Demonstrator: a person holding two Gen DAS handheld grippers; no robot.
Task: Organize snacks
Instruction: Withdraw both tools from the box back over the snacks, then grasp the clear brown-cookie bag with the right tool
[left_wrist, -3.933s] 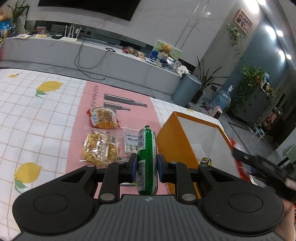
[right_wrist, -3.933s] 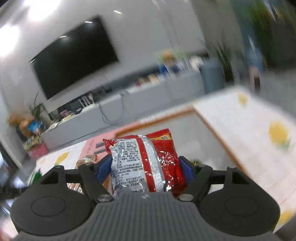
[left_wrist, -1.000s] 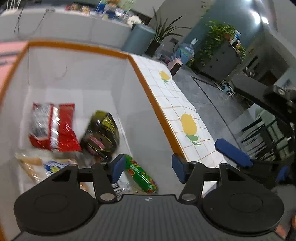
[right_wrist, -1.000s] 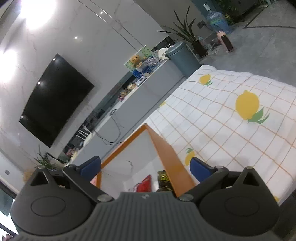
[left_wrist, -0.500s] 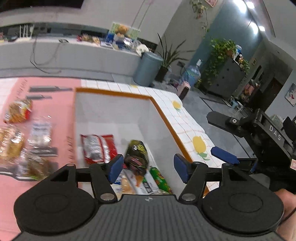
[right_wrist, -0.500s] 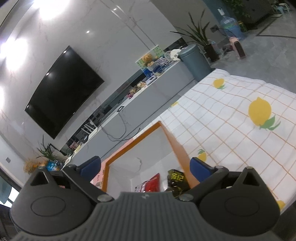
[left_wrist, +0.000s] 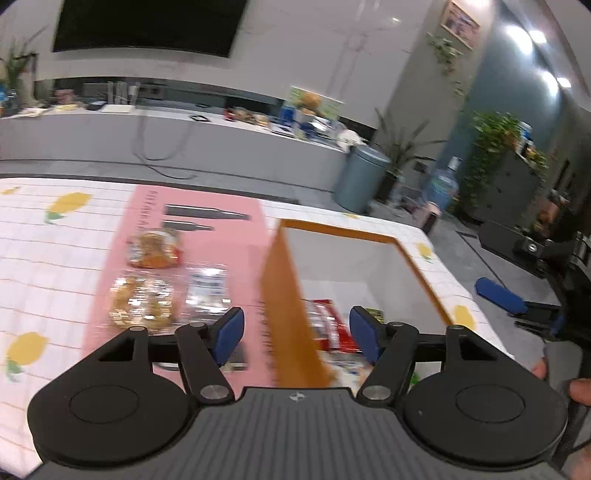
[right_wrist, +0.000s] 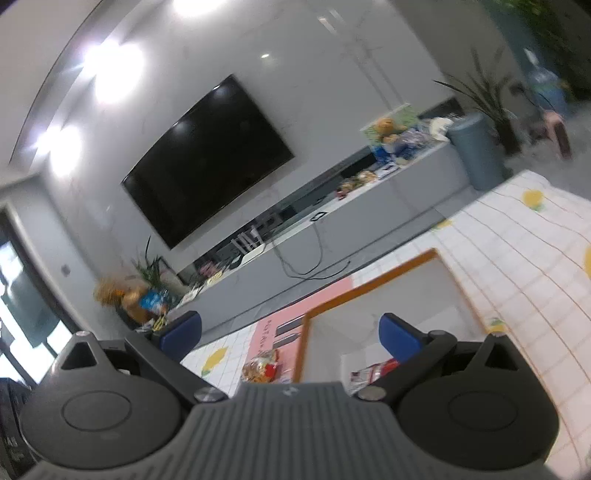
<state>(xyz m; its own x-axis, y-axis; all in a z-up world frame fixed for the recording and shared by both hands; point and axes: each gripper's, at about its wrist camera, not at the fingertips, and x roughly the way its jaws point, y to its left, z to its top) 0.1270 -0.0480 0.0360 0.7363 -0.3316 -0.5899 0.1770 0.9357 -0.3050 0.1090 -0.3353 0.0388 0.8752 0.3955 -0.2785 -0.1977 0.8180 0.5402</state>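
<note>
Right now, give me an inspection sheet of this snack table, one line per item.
Surface: lemon-print tablecloth with a pink mat on it.
Job's things: orange-rimmed box holds a red packet; three snack bags lie on the mat outside the box.
Clutter: nothing seen on the table.
Grippers: left gripper has just been opening, nothing between the jaws; right gripper open and empty.
Cables: black cable hanging from the TV bench.
Surroundings: wall TV, grey bin, potted plants.

Three snack packets lie on the mat; one orange box.
</note>
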